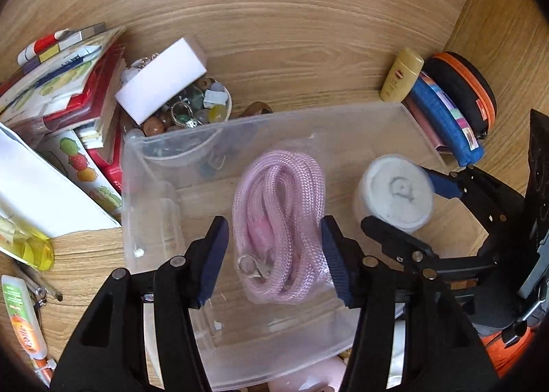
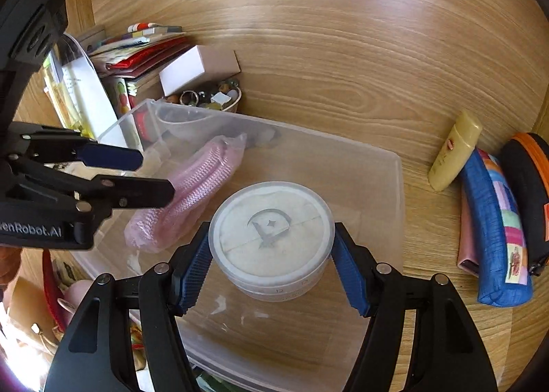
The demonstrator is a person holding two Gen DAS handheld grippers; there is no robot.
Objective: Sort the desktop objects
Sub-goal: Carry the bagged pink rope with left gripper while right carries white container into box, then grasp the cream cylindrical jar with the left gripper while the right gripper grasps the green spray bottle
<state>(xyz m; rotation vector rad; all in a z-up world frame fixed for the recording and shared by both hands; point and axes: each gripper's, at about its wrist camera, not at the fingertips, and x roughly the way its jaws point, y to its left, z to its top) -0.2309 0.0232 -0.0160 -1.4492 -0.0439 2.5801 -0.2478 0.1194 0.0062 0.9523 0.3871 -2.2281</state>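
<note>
The work centres on a clear plastic bin [image 2: 391, 165] standing on the wooden bench [image 2: 343, 66]. Inside the bin, the left hand-held gripper [image 1: 274, 254] straddles a bagged pink cord [image 1: 278, 220]: its blue pads [image 1: 214, 254] stand either side of the coil with gaps visible, so it is released, not gripping, though the cord sits between the jaws. On the bin's right half, the right hand-held gripper [image 2: 271, 275] is clenched on a round white container [image 2: 271, 237], pads pressed against its wall at opposite sides.

The step in hand looks like setting both items down in the bin. To do it well, the right side should carry the container down until its base sits flat on the bin floor before loosening — whether it already touches cannot be told from here. It should open only enough to clear the smooth wall, then draw back along its own line so a pad does not tip the container.

The left side should back straight out from over the cord, keeping clear of the slippery bag so nothing drags along. The two grippers are near each other inside the bin, so retreating one at a time avoids a knock.

Outside the bin, a yellow bottle [image 2: 456, 148] and a blue pouch [image 2: 494, 230] lie to its right — likely awaiting sorting.
</note>
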